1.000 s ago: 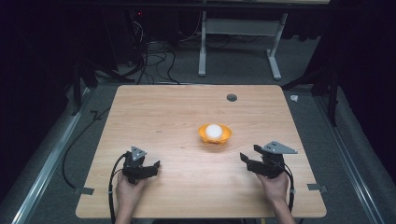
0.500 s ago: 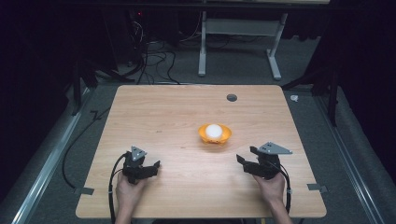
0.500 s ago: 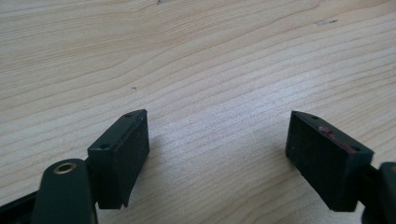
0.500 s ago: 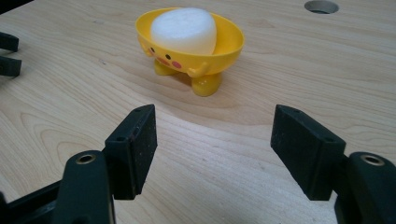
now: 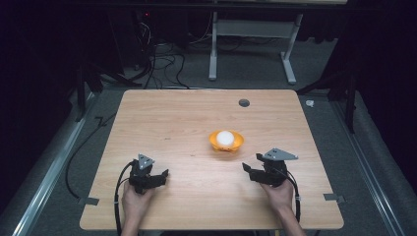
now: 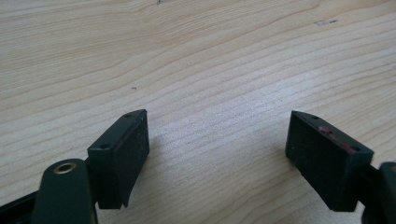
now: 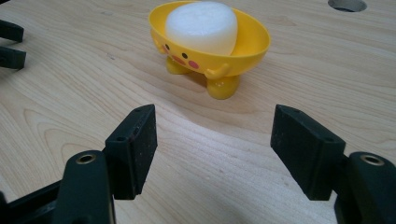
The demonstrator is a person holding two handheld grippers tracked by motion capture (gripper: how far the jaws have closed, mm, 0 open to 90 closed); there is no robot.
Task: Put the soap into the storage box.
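Right now, R gripper at near-right of worktop, fingers spread wide w/ bare wood between, nothing pinched. Aimed at yellow bowl, which stands right of centre, just beyond the fingertips but apart from them. In right gripper view: little feet, dot eyes, pink cheeks on bowl wall; far side of rim hidden behind white lump sitting inside. Lower part of lump sunk in bowl, so full shape hard to tell; from high view just a white blob.

L gripper at near-left, well apart from bowl, fingers likewise spread over bare wood, empty.

Round hole near far edge, cut off at top of right gripper view. Forearms cut off at bottom of high view. Floor around worktop too dark to make out beyond cables and a frame's legs.
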